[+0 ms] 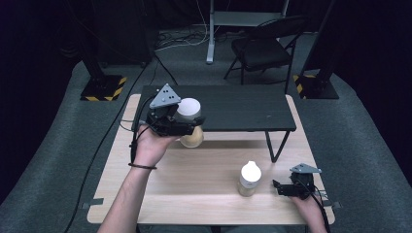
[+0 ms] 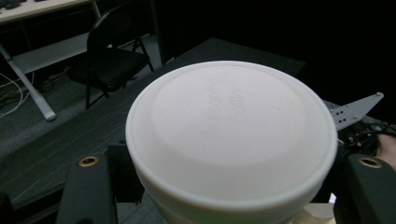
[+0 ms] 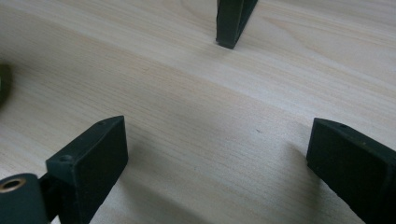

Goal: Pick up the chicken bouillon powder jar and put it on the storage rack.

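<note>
Left gripper [image 1: 187, 127]: clamped on white-lidded jar [image 1: 190, 123], held above table [image 1: 204, 179] for carrying | right gripper [image 1: 284, 188]: your jaws spread, empty, resting idle beside second jar [image 1: 249, 178].

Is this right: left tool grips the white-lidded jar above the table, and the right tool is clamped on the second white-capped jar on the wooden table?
Not quite. The left tool does grip the white-lidded jar above the light wooden table. The right tool is open and holds nothing: it rests beside the second white-capped jar, apart from it. The right gripper view shows bare wood between its jaws.
</note>
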### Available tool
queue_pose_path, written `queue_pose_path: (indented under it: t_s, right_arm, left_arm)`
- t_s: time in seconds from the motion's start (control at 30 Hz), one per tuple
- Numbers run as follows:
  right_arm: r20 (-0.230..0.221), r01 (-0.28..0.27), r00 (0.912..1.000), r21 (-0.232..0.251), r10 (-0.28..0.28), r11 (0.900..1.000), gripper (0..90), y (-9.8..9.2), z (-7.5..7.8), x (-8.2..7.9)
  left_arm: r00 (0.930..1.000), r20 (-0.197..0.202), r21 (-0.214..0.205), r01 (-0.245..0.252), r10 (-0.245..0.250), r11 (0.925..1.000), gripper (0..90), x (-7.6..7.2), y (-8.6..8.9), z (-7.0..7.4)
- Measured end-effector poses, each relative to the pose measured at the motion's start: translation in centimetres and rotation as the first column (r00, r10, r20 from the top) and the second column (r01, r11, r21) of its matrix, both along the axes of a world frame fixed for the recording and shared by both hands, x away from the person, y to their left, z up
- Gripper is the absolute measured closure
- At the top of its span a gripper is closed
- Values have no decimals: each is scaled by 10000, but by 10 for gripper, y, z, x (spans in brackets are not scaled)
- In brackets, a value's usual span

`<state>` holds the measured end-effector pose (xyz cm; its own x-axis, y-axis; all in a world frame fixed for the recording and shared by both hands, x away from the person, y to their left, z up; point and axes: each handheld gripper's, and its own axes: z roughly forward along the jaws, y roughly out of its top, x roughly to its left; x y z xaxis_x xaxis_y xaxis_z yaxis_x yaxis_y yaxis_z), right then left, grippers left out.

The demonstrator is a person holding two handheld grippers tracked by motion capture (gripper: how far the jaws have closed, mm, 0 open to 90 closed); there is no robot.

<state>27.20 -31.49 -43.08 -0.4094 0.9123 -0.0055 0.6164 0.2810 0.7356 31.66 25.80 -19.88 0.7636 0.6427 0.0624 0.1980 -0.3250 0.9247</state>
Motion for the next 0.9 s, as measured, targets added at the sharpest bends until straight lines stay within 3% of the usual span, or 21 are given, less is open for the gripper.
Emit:
queue_pose_path:
  t_s: [0.3,0.47,0.9]
  right_arm:
    - [0,-6,10000,0,6,10000,44,0,0,0]
    - [2,-10,10000,9,10,10000,43,0,0,0]
    - [15,-36,10000,-12,36,10000,41,0,0,0]
  left_arm:
    - [9993,-179,-74,-322,320,9995,329,18,3,7]
    - [9968,-310,-120,-744,740,9972,329,29,3,9]
    - [9918,-323,113,-1237,1240,9922,328,48,-14,11]
